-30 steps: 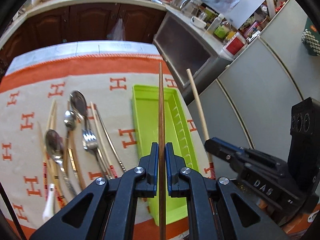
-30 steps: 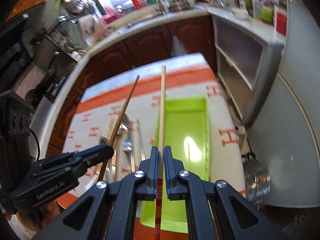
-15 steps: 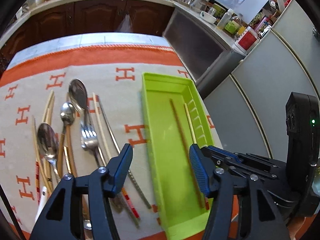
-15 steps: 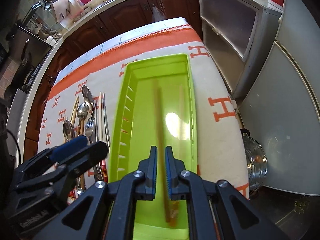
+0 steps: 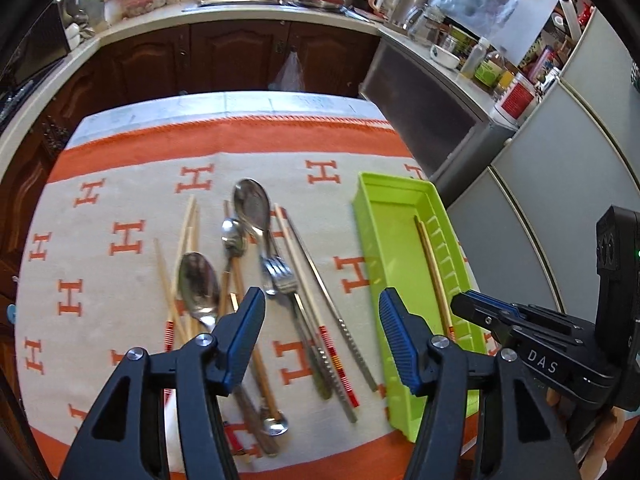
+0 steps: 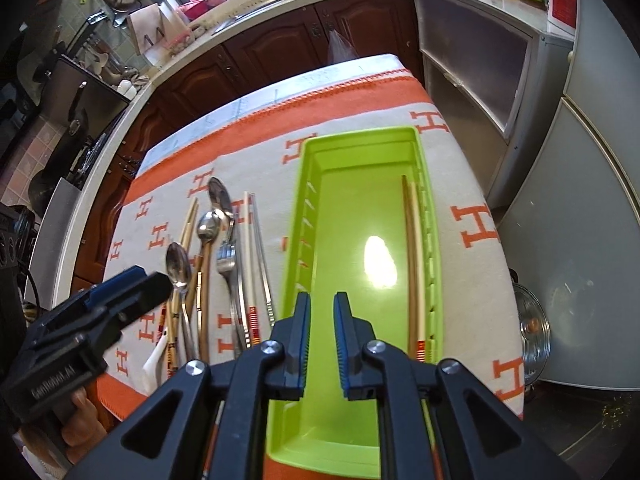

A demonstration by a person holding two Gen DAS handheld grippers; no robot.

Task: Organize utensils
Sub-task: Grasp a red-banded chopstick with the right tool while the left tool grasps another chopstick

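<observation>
The lime-green tray (image 5: 392,248) lies on the right of the orange-and-cream cloth (image 5: 120,200). Two wooden chopsticks (image 5: 434,276) rest side by side along its right wall, the same chopsticks (image 6: 414,260) in the right wrist view. Left of the tray lie loose utensils: a large spoon (image 5: 250,204), a fork (image 5: 278,276), a smaller spoon (image 5: 198,284) and several chopsticks (image 5: 332,308). My left gripper (image 5: 322,304) hangs open and empty above these utensils. My right gripper (image 6: 322,304) is over the tray (image 6: 352,200), its jaws opening with a narrow gap and nothing between them.
Dark wooden cabinets and a counter with a sink (image 5: 240,0) run behind the table. A grey fridge (image 6: 580,200) stands close on the right, with a metal pot (image 6: 532,328) on the floor beside it. The cloth's near edge hangs off the table front.
Both grippers let go of their chopsticks, which now lie in the tray. The left gripper opened wide and swung left over the loose utensils. The right jaws have started to part.
</observation>
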